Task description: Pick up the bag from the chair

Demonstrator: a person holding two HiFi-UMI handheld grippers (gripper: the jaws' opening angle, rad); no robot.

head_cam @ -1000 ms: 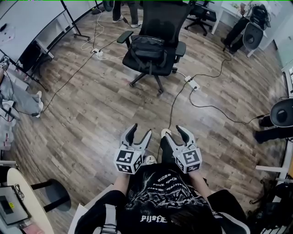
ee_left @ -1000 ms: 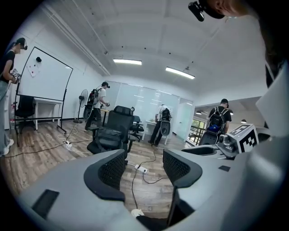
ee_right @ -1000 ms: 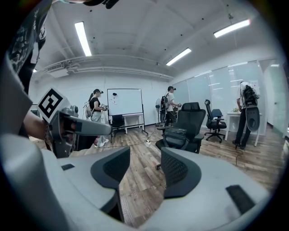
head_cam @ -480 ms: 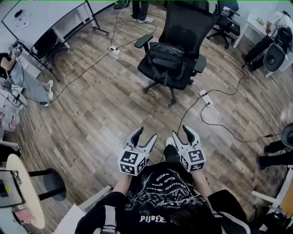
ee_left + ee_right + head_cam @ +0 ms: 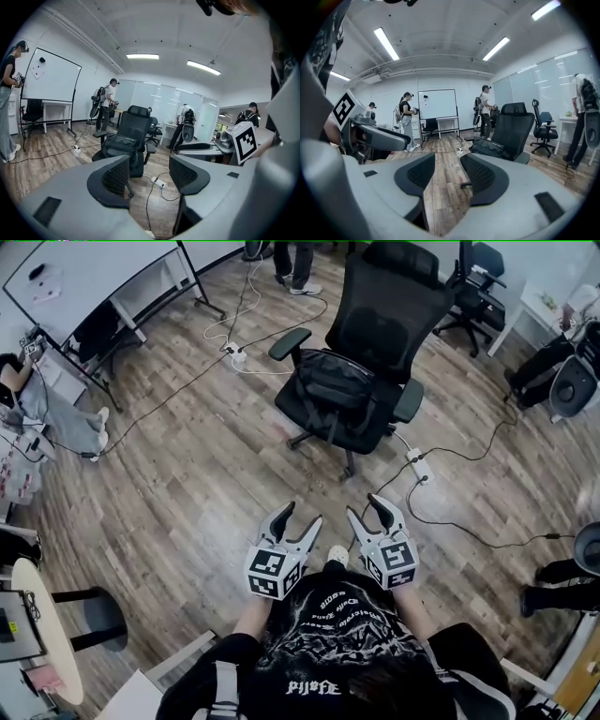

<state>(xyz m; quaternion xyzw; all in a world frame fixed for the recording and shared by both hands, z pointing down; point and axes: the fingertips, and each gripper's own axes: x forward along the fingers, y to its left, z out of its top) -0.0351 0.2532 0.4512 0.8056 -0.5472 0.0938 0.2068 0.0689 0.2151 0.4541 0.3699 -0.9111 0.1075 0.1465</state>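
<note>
Black bag [image 5: 333, 390]: lies on the seat of the office chair [image 5: 398, 310], well ahead.
Left gripper [image 5: 300, 515]: jaws apart, empty, aimed at the chair.
Right gripper [image 5: 367, 507]: equally wide, nothing held, readied for the reach.

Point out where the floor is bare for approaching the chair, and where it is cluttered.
Bare floor lies between the left gripper and the chair. Crowded: the power strip and cables ahead of the right gripper; the bag fills the seat.
</note>
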